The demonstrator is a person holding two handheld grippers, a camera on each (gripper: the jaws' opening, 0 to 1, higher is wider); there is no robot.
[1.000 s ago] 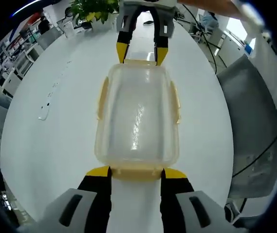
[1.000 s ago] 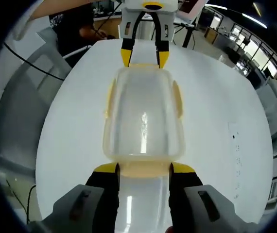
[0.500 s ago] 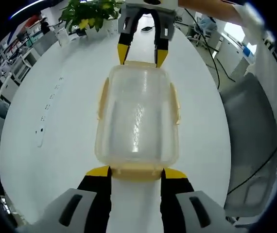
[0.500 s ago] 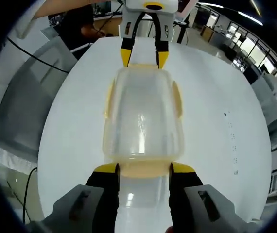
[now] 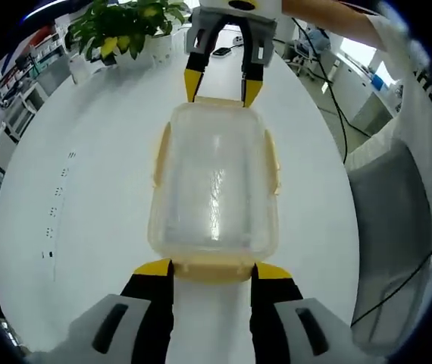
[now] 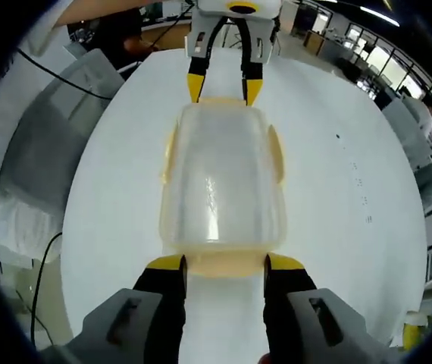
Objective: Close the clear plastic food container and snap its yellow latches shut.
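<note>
While the clear plastic food container (image 5: 214, 189) was held between the two tools above the white worktop (image 5: 87, 189), the left tool (image 5: 213, 267), its jaws apart, was set against one short-end yellow latch (image 5: 213, 270), and the right tool (image 6: 223, 262), jaws likewise apart, against the opposite one. The step would probably be done best if both end latches were pressed inward evenly, so that the box was kept level and unskewed. The container appeared rounded-rectangular, glossy and translucent, its lid seated, with pale yellow side latches (image 5: 273, 159).

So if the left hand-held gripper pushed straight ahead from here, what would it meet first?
The clear food container: its near yellow end latch already sits between the left hand-held gripper tips. Beyond it, the right hand-held gripper.
</note>
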